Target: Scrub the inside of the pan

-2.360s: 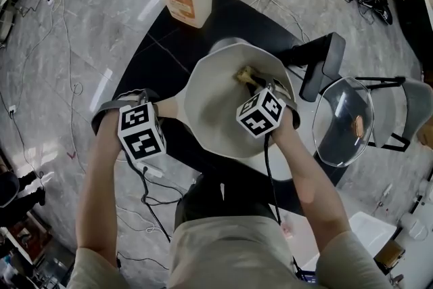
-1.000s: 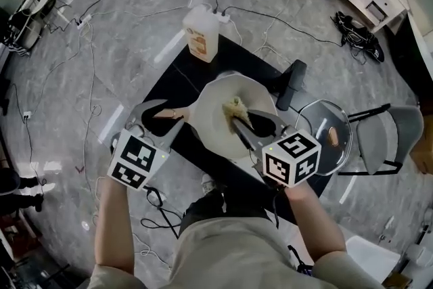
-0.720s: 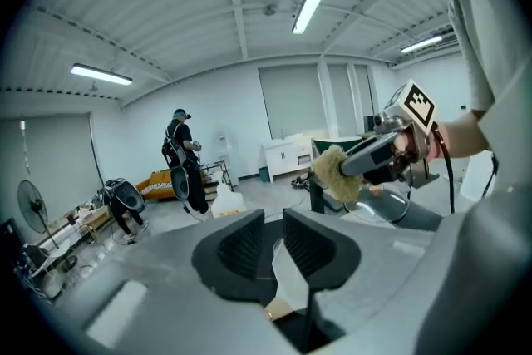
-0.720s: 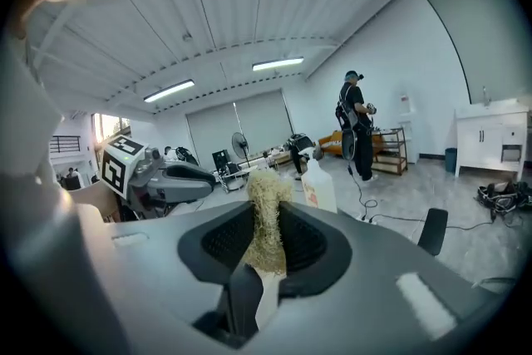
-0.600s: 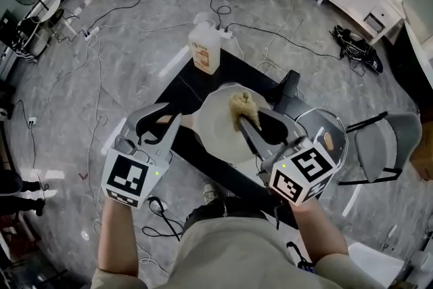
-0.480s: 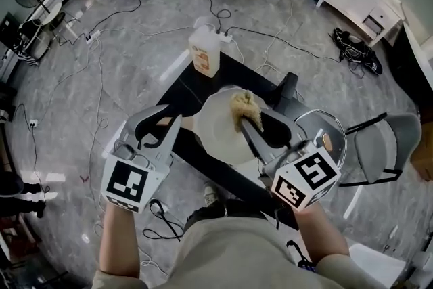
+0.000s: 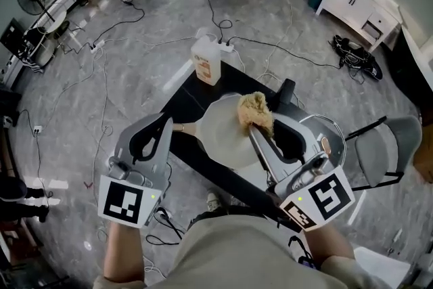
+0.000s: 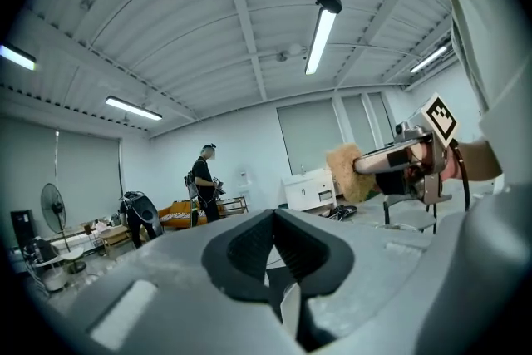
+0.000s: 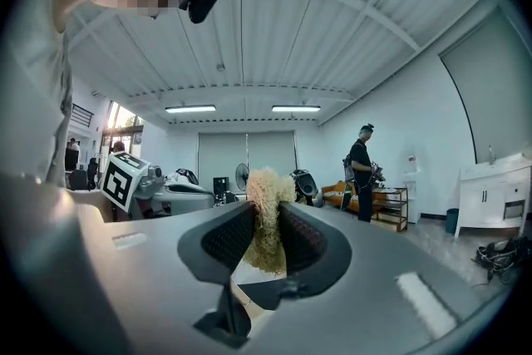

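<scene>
1. The pan [image 7: 218, 139] sits on the black table [image 7: 181, 97] right in front of the person. Its handle [image 7: 188, 128] points toward the person's left, and a bottle [image 7: 208, 59] stands beyond it at the table's far corner.
2. The right gripper [image 7: 256, 128] pinches a tan, fibrous scrubber [image 7: 255, 112] between its jaws. The right gripper view shows the wad squeezed tight between the pads [image 9: 223, 239]. That view looks out across the room, not down into the pan, so the scrubber appears to be held up clear of the pan and not rubbing it.
3. The left gripper [image 7: 166, 121] has its jaws pressed together with nothing between them. In the head view its tips lie near the handle, but its own view shows only the room and ceiling, so it is not gripping the handle.
4. Judging by this, no scrubbing is going on right now. With neither gripper on the pan, the task looks either paused or finished. Any further scrubbing would need the scrubber brought back down inside.
5. The pan's inside looks pale and even, with no dark patches that I can make out, though it is too small in the head view to call it clean.
</scene>
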`<action>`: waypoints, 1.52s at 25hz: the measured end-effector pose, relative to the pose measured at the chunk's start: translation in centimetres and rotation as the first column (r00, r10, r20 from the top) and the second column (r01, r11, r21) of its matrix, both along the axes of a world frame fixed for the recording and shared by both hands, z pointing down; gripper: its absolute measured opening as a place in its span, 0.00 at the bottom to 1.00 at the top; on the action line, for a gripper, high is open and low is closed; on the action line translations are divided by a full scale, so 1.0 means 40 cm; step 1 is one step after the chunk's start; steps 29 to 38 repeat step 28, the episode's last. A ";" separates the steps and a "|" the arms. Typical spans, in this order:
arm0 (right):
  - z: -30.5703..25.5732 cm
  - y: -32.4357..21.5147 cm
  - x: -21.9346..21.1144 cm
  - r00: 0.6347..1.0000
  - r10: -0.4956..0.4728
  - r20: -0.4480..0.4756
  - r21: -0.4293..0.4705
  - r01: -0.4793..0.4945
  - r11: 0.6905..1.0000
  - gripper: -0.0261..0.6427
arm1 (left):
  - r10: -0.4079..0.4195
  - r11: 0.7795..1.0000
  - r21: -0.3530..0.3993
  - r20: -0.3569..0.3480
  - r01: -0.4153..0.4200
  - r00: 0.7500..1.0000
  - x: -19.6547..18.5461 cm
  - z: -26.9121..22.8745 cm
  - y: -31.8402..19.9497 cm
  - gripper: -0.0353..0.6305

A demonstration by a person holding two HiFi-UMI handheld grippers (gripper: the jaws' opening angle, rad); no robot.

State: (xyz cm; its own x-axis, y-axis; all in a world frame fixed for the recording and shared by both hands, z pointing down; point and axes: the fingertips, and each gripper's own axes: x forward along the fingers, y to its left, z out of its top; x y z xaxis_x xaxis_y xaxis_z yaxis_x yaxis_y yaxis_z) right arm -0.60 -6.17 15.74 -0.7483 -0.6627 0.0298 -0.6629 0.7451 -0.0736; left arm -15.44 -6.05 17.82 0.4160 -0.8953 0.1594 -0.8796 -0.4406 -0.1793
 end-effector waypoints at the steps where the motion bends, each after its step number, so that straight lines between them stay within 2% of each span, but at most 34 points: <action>1: -0.007 0.005 0.003 1.000 0.000 -0.001 0.012 0.000 1.000 0.18 | -0.004 1.000 0.015 0.002 0.003 1.000 0.000 -0.008 0.005 0.06; 7: 0.002 0.013 0.034 1.000 0.012 -0.005 0.011 -0.012 1.000 0.18 | -0.024 0.999 0.023 -0.039 0.025 0.999 0.020 -0.008 0.042 0.06; 14: 0.020 0.037 0.058 0.999 0.036 -0.024 0.008 -0.036 0.999 0.18 | -0.047 0.999 -0.009 -0.032 0.047 0.998 0.019 0.021 0.057 0.06; 21: 0.019 0.042 0.055 0.999 0.032 -0.018 0.013 -0.032 0.999 0.18 | -0.036 0.999 0.007 -0.001 0.036 0.999 0.022 0.024 0.059 0.06; 26: 0.012 0.039 0.064 0.999 0.040 -0.029 0.032 -0.039 0.999 0.18 | -0.053 0.999 -0.009 -0.024 0.053 0.998 0.025 0.026 0.058 0.06; 38: 0.014 0.038 0.072 0.998 0.046 -0.033 0.035 -0.045 0.998 0.18 | -0.046 0.999 -0.003 -0.021 0.046 0.999 0.029 0.027 0.058 0.06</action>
